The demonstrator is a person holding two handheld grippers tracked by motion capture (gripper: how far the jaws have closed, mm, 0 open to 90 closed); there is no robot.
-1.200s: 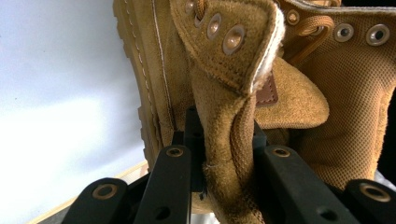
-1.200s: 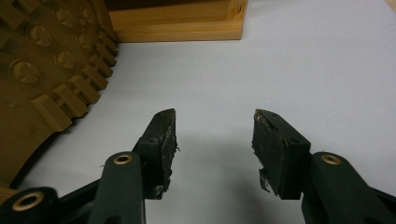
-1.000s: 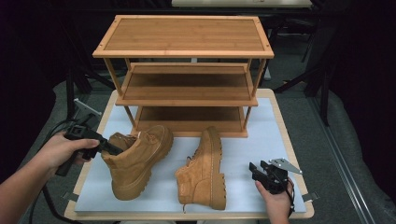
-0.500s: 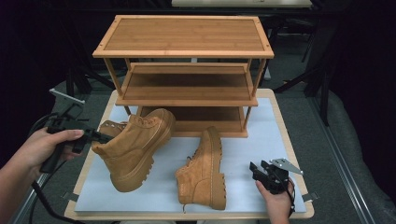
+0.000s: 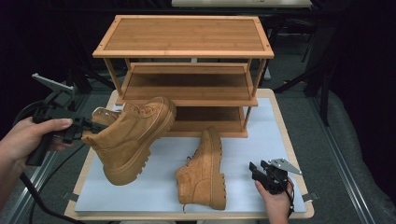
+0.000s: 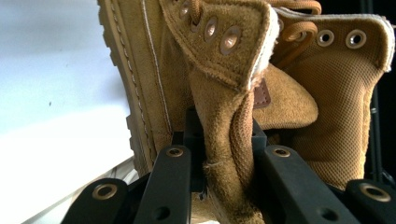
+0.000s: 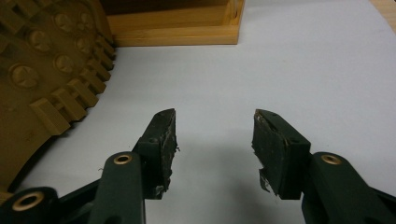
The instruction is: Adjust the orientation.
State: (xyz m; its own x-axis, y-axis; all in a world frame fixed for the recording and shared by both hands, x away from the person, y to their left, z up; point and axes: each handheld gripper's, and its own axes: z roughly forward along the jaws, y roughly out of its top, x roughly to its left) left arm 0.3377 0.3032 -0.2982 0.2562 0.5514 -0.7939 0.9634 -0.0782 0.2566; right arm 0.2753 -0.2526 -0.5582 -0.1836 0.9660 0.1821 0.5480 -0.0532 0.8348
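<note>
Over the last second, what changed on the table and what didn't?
The left hand-held gripper, clamped throughout on the collar of the left boot, has lifted it off the white mat: it went from lying on its side to hanging tilted, toe toward the wooden rack. The second boot still lies on its side. The right hand-held gripper stays open, resting at the mat's near right corner.

I see the lifted boot [image 5: 133, 135] left of the second boot [image 5: 205, 170], which lies on its side on the mat [image 5: 261, 135]. The rack [image 5: 184, 70] stands behind both, my right gripper [image 5: 261, 173] to their right.
</note>
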